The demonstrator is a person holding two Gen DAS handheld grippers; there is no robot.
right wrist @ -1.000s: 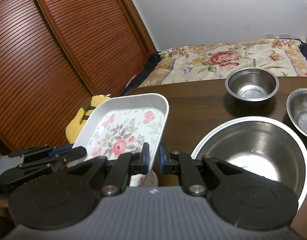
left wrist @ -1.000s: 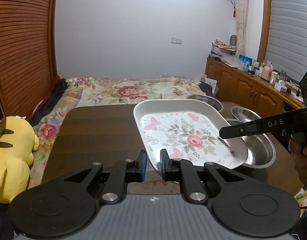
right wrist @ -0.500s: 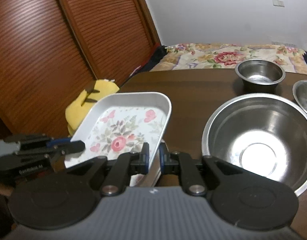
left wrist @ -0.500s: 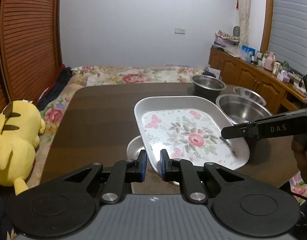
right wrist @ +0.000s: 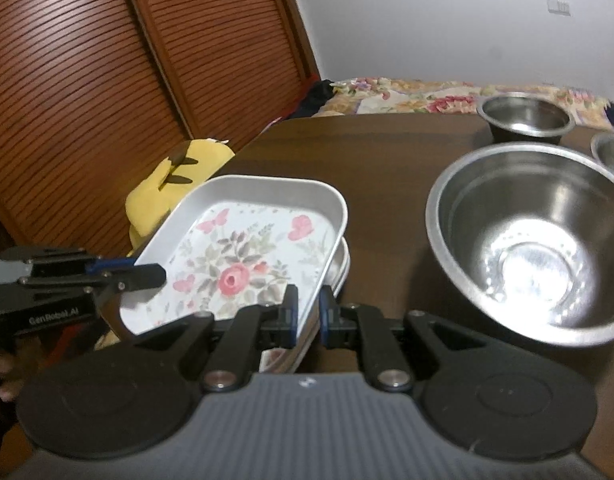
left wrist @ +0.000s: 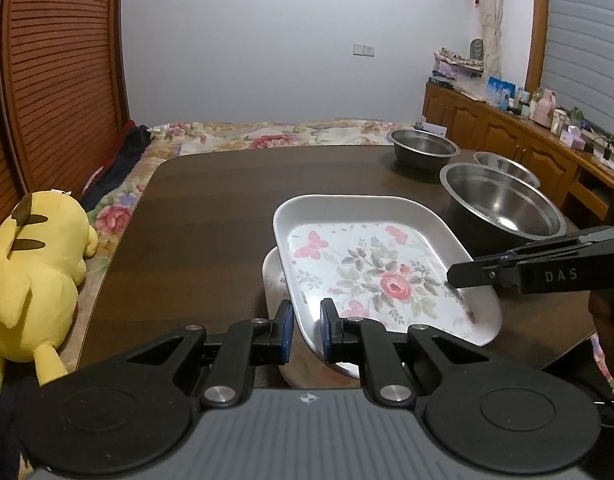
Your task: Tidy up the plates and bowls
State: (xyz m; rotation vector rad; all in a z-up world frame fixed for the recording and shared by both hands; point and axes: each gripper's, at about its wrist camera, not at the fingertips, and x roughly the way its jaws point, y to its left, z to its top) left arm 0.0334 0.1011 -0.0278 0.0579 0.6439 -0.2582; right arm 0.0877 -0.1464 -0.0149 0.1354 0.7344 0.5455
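Note:
A white rectangular plate with a flower print (left wrist: 371, 268) is held low over another white plate (left wrist: 273, 280) on the dark table. My left gripper (left wrist: 306, 330) is shut on its near rim. My right gripper (right wrist: 307, 316) is shut on the opposite rim; it shows from the side in the left wrist view (left wrist: 463, 276). The floral plate (right wrist: 243, 256) sits just above the lower plate's edge (right wrist: 341, 272) in the right wrist view. A large steel bowl (right wrist: 535, 252) stands to the right, with two smaller steel bowls (left wrist: 423, 150) (left wrist: 507, 166) behind it.
The dark wooden table (left wrist: 211, 208) stretches far and left. A yellow plush toy (left wrist: 31, 272) lies off its left edge on a floral bedspread (left wrist: 267, 134). A wooden slatted door (right wrist: 107, 80) is on the left, a cabinet with clutter (left wrist: 507, 128) on the right.
Both grippers have lowered the floral plate toward the table, so it now sits close over the other white plate. The bowls appear higher and farther in view.

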